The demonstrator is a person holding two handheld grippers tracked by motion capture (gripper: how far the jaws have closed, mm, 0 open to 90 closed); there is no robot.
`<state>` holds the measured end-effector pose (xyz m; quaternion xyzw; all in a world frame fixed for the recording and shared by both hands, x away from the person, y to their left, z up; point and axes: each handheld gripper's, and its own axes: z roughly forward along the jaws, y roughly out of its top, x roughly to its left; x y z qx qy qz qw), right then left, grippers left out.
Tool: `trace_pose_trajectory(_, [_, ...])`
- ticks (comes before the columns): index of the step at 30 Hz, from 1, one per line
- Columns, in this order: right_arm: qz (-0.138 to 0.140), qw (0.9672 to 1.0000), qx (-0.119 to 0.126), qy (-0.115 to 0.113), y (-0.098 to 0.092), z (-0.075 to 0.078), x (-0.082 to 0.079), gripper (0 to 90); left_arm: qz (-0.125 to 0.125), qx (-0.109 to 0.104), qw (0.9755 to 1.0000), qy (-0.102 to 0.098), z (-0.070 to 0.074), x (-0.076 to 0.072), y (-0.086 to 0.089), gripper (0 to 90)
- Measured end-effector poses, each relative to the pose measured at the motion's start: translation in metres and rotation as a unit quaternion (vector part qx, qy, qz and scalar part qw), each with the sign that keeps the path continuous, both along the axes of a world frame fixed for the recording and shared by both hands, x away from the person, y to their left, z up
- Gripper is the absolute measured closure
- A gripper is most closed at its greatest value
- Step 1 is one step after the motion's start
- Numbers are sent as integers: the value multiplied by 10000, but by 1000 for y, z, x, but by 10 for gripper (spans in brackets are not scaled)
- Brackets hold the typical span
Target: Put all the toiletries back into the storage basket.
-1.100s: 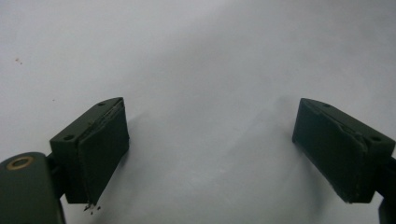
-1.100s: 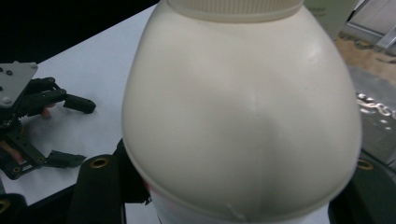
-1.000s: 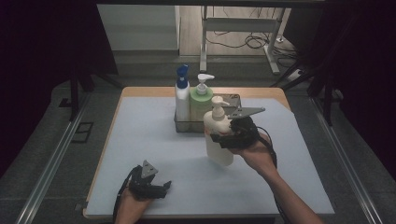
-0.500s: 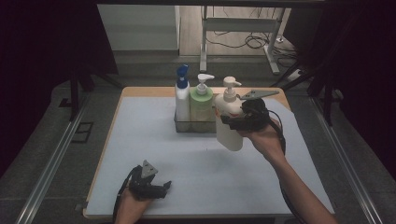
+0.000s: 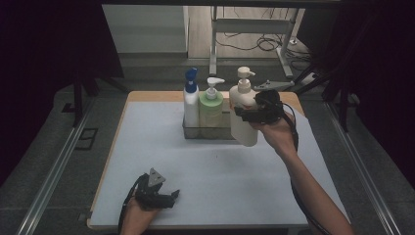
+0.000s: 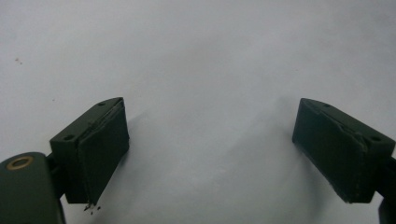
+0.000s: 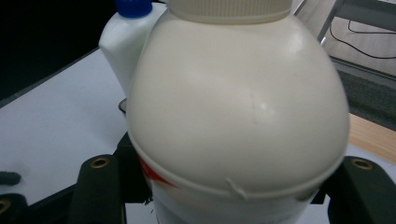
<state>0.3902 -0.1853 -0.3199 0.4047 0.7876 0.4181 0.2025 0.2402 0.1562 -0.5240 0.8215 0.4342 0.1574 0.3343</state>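
Lifted since a second ago, the cream pump bottle (image 5: 243, 115) now hangs off the mat beside the rack, carried up and toward the far right by the right gripper (image 5: 257, 113); the other things lie as they did.

Nearest, the left gripper (image 5: 157, 194) rests on the white mat (image 5: 147, 147) at the near left edge, its jaws spread wide with bare mat between them, as the left gripper view shows (image 6: 212, 154).

Farther on, the right gripper clamps the cream pump bottle around its body, upright, jaws pressed to both sides (image 7: 238, 116).

Just left of it stands the metal rack (image 5: 208, 131), with a green pump bottle (image 5: 211, 108) and a white bottle with a blue cap (image 5: 191, 100) upright inside.
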Motion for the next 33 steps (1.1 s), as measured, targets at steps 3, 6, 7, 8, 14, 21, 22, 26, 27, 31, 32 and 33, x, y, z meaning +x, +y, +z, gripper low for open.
trace_pose_trajectory(3, [-75,10000,17,3,0,-1,7,370,-1,1,10000,0,0,0,0,107])
trace_pose_trajectory(6, [-160,9999,26,-4,0,-3,15,370,-1,-1,10000,1,0,0,0,106])
trace_pose_trajectory(7, [-184,9998,38,-7,0,-3,17,370,0,-2,10000,-2,0,0,0,106])
trace_pose_trajectory(8, [-208,9998,41,7,0,-4,20,371,-1,1,10000,-2,0,0,0,106])
trace_pose_trajectory(14, [-352,9994,41,4,3,-5,33,371,0,0,10000,-3,0,0,0,106])
trace_pose_trajectory(21, [-474,9988,79,-8,4,-7,48,372,1,-1,10000,-4,0,0,0,106])
trace_pose_trajectory(22, [-492,9988,83,-12,5,-7,50,371,1,-1,10000,-3,0,0,0,106])
trace_pose_trajectory(26, [-554,9984,87,-57,6,-9,58,372,0,-1,10000,-2,0,0,0,106])
trace_pose_trajectory(27, [-559,9984,88,-77,7,-10,60,372,1,-1,10000,-3,0,0,0,106])
trace_pose_trajectory(31, [-665,9977,116,-96,8,-14,67,372,5,-13,10000,-3,0,0,0,106])
trace_pose_trajectory(32, [-680,9976,116,-98,9,-15,69,372,4,-13,10000,-3,0,0,0,106])
trace_pose_trajectory(33, [-691,9975,116,-102,9,-16,71,372,4,-12,10000,-2,0,0,0,106])
